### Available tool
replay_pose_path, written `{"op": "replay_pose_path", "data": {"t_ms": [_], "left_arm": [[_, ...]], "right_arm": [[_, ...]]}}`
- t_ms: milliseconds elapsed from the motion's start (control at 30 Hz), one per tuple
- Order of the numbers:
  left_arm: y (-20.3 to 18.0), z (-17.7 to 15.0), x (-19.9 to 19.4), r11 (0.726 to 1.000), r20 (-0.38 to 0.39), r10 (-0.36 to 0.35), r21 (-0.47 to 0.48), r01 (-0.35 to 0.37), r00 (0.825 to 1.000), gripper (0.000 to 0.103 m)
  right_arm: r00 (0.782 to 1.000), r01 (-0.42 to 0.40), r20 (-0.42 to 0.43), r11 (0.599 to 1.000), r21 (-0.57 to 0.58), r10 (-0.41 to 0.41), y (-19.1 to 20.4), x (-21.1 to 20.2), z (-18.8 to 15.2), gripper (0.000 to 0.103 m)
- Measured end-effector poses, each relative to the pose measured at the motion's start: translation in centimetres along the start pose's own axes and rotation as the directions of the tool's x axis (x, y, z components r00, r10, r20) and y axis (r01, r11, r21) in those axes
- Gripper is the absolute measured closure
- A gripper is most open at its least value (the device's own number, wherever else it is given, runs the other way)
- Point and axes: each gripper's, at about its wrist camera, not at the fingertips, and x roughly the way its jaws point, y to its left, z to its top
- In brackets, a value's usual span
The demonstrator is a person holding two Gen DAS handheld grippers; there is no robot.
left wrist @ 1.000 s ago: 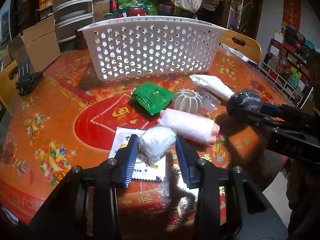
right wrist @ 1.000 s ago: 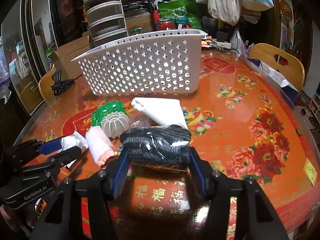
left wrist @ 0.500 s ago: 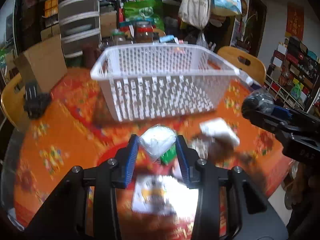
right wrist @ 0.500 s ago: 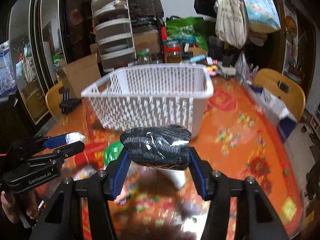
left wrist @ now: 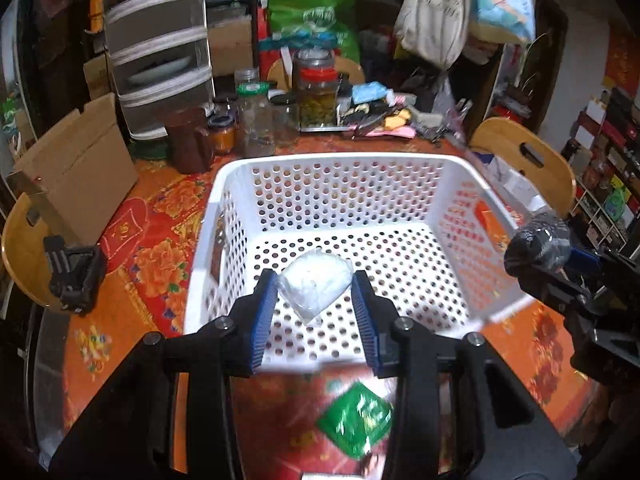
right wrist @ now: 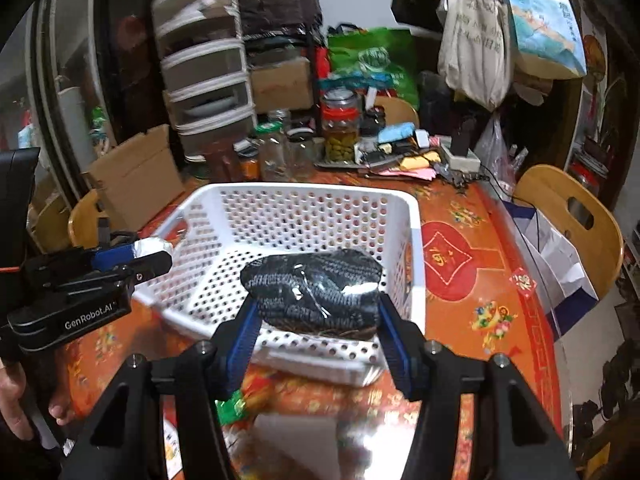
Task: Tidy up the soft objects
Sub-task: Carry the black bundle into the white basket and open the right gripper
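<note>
My left gripper (left wrist: 315, 292) is shut on a white bagged soft bundle (left wrist: 316, 284) and holds it above the near part of the white perforated basket (left wrist: 332, 160). My right gripper (right wrist: 316, 312) is shut on a black wrapped soft bundle (right wrist: 314, 292) above the basket's near edge (right wrist: 304, 348). In the left wrist view the right gripper (left wrist: 560, 268) with the black bundle (left wrist: 538, 246) is over the basket's right rim. In the right wrist view the left gripper (right wrist: 132, 258) is at the basket's left rim. The basket looks empty inside.
A green packet (left wrist: 356, 420) lies on the red patterned table (left wrist: 152, 248) just below the basket. Jars (left wrist: 256, 120), a cardboard box (left wrist: 76, 172) and a drawer tower (left wrist: 156, 40) stand behind the basket. Wooden chairs (right wrist: 568, 212) ring the table. A black clamp (left wrist: 76, 276) sits left.
Both grippers rose from the table and moved forward with their bundles, from in front of the basket to above its opening. The other soft items dropped out of view below.
</note>
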Motion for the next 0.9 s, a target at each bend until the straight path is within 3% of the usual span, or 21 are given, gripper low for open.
{"op": "replay_pose_path", "data": {"t_ms": [133,333,400,467,533,900], "left_arm": [[-0.3,1.6,3.6,1.0,-0.075,0.013,0.002,-0.013,0.997,0.067],[-0.6,2.3,7.0,0.999,-0.12,0.042,0.009,-0.042,0.992,0.066],[-0.5,2.3,7.2,0.999,-0.119,0.045,0.004,-0.045,0.992,0.059],[-0.7,2.2,6.9,0.998,-0.089,0.067,0.018,-0.066,0.994,0.031],[-0.9,2.0,6.1,0.996,-0.04,0.09,0.031,-0.089,0.995,0.015],[-1.2,-0.5,0.8,0.991,0.059,0.111,0.067,-0.115,0.992,0.012]], "right_arm": [[0.998,0.031,-0.061,0.999,0.009,-0.03,-0.9,3.6,1.3,0.046],[0.992,0.044,-0.12,0.999,0.017,-0.042,-1.8,6.9,2.2,0.045],[0.992,0.045,-0.115,0.999,0.015,-0.043,-1.8,7.1,2.4,0.043],[0.994,0.031,-0.103,0.999,0.012,-0.03,-1.7,7.1,2.4,0.032],[0.996,0.006,-0.087,1.0,0.018,-0.004,-1.7,6.8,2.3,0.017],[0.999,0.0,0.04,1.0,-0.018,0.001,-0.7,1.3,0.5,0.013]]}}
